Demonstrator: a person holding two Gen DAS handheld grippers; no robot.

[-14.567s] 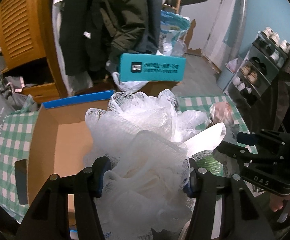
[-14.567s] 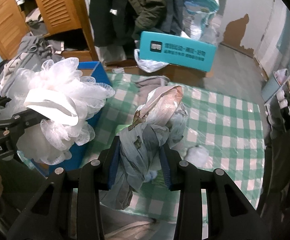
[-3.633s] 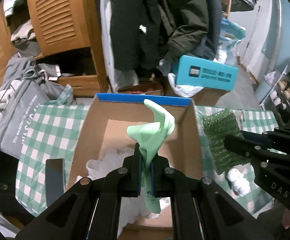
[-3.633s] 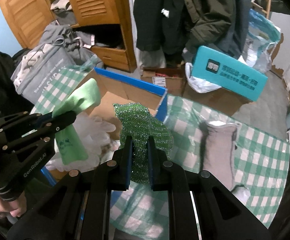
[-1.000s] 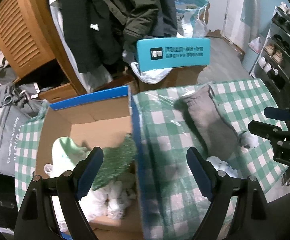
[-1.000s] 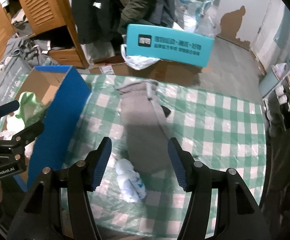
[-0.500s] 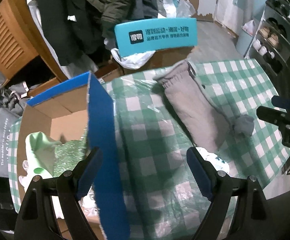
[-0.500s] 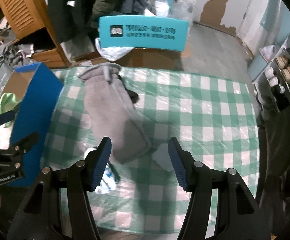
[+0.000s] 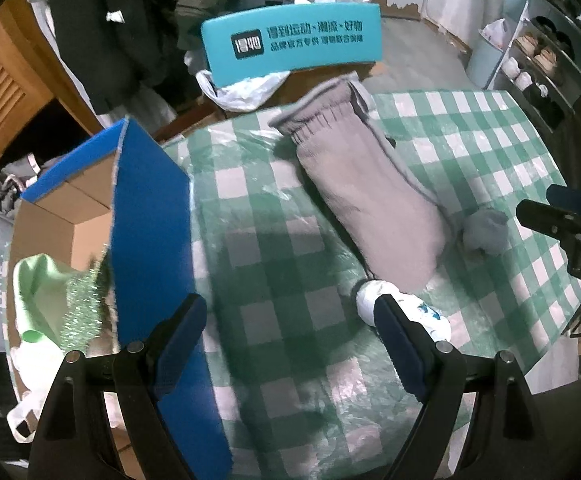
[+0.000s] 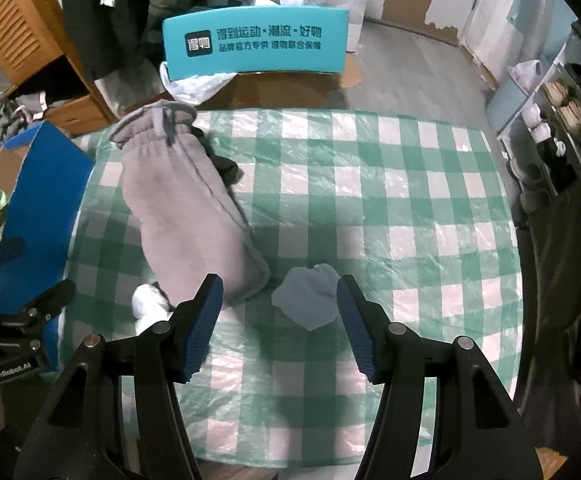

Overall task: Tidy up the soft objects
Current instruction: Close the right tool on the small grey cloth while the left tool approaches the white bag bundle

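My left claw (image 9: 290, 340) hung spread and empty over the glossy green-checked tablecloth (image 9: 282, 240); my right claw (image 10: 280, 312) gaped, empty too, around a crumpled grey-blue sock ball (image 10: 308, 294). A long fleecy grey mitten (image 10: 186, 216) lay flat just beside it, near the blue cardboard box (image 9: 146, 240).

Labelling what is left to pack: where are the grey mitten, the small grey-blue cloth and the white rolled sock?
grey mitten (image 10: 186, 216): right wrist view, middle of its body.
small grey-blue cloth (image 10: 308, 296): right wrist view, its centre.
white rolled sock (image 9: 404, 306): left wrist view, its visible middle.
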